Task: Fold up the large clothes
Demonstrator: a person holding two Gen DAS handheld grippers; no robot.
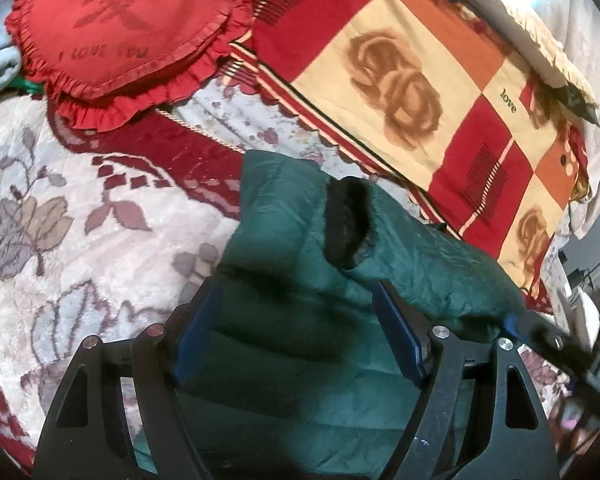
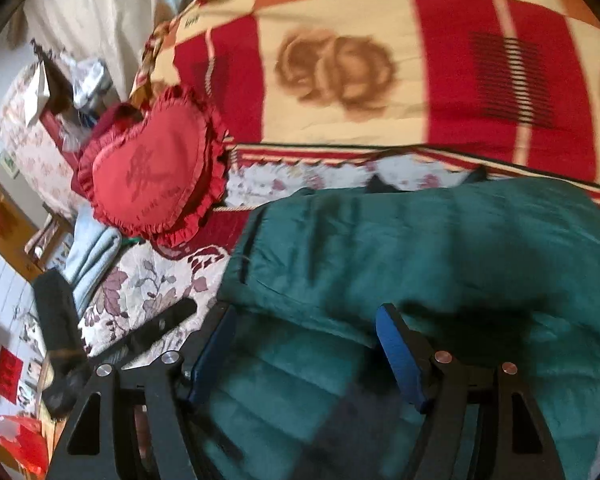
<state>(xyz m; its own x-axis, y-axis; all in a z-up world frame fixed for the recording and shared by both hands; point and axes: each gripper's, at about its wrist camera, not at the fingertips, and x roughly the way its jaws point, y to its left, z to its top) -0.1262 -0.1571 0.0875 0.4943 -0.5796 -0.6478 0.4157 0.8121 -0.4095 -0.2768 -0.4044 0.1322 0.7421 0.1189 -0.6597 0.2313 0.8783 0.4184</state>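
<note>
The green quilted jacket [image 2: 420, 248] lies on the floral bedspread [image 1: 80, 216], just beside the heart-shaped cushion [image 2: 156, 176], with one sleeve apparently folded over. Both the left gripper [image 1: 296, 336] and right gripper [image 2: 306, 348] stand wide, holding nothing. Next likely calls for gripping an edge.

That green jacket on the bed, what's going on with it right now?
A person with a handheld gripper in each hand is folding a green padded jacket spread on a floral blanket. One sleeve, with its dark furry cuff, lies folded across the body. The left gripper and the right gripper both stand open over the jacket, pinching nothing. A red heart-shaped pillow and a checked quilt lie beyond.
</note>
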